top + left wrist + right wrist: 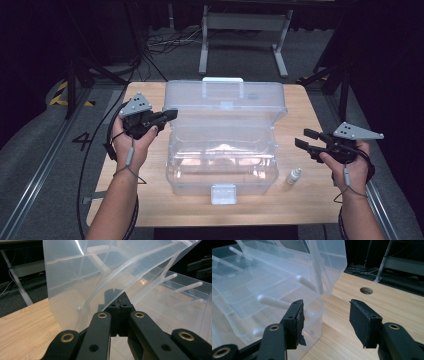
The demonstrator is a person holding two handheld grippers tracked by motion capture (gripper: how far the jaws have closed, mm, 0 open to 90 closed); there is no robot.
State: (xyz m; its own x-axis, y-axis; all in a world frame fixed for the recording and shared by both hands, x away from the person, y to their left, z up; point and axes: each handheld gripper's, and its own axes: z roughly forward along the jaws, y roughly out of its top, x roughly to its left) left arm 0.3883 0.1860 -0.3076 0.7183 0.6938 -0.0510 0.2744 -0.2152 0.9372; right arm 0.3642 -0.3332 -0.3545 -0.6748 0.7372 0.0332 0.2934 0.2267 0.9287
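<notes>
The high view looked forward and down from above the person's side of the table (310, 200), taking in the whole tabletop at mid-frame, the floor beyond at the top, and both forearms entering from the bottom edge. The left gripper view rode on the left gripper (167, 116), sat very near the raised lid (100, 275) of the clear box (222, 170), and looked along its own jaws at the bottom centre. The right gripper view rode on the right gripper (306, 138), faced across the box's corner in the upper left and bare tabletop at right. All three views shared the box and the wooden surface.
</notes>
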